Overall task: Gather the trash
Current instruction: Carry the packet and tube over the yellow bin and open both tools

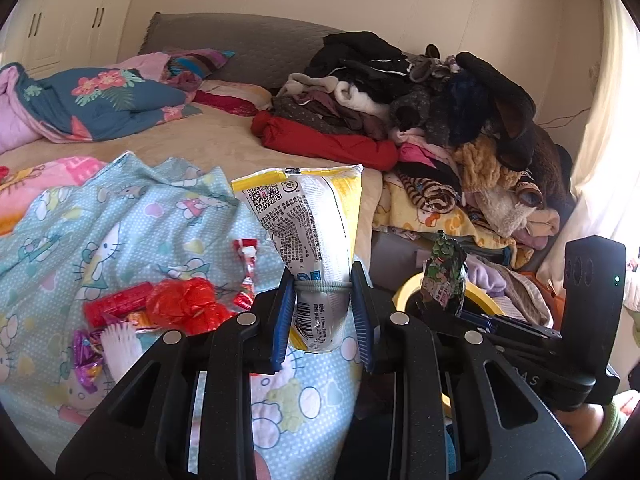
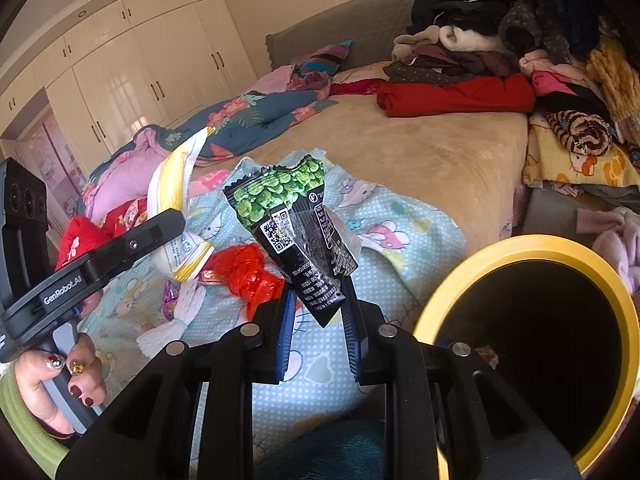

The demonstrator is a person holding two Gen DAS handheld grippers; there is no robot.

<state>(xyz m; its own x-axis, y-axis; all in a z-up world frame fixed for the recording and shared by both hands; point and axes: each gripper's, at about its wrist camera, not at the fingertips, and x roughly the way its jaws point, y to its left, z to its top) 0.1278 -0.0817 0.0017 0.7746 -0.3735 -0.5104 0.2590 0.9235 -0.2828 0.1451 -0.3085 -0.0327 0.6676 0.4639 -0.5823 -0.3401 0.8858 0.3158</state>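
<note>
Wrappers fill both tools above a bed spread with a pale blue cartoon-print cloth. The left gripper is clamped on a crumpled white-and-yellow plastic snack bag, its blue pads pressing the bag's narrow lower part while the wide printed top stands up between them. The right gripper is clamped on a black snack packet with green peas printed on its top, gripped at its lower corner and tilted a little to the left.

A round bin with a yellow rim and dark inside sits at the near right, just beside the right gripper; the packet is held to its left, not over the opening.

On the cloth, to the left of both held wrappers, more trash lies: a crumpled red plastic wrapper, a flat red packet touching it, a red-and-white sweet wrapper and shiny purple foil beside a white piece of tissue.

A heap of mixed clothes covers the far right of the bed. A hand with painted nails grips the left tool's handle.
</note>
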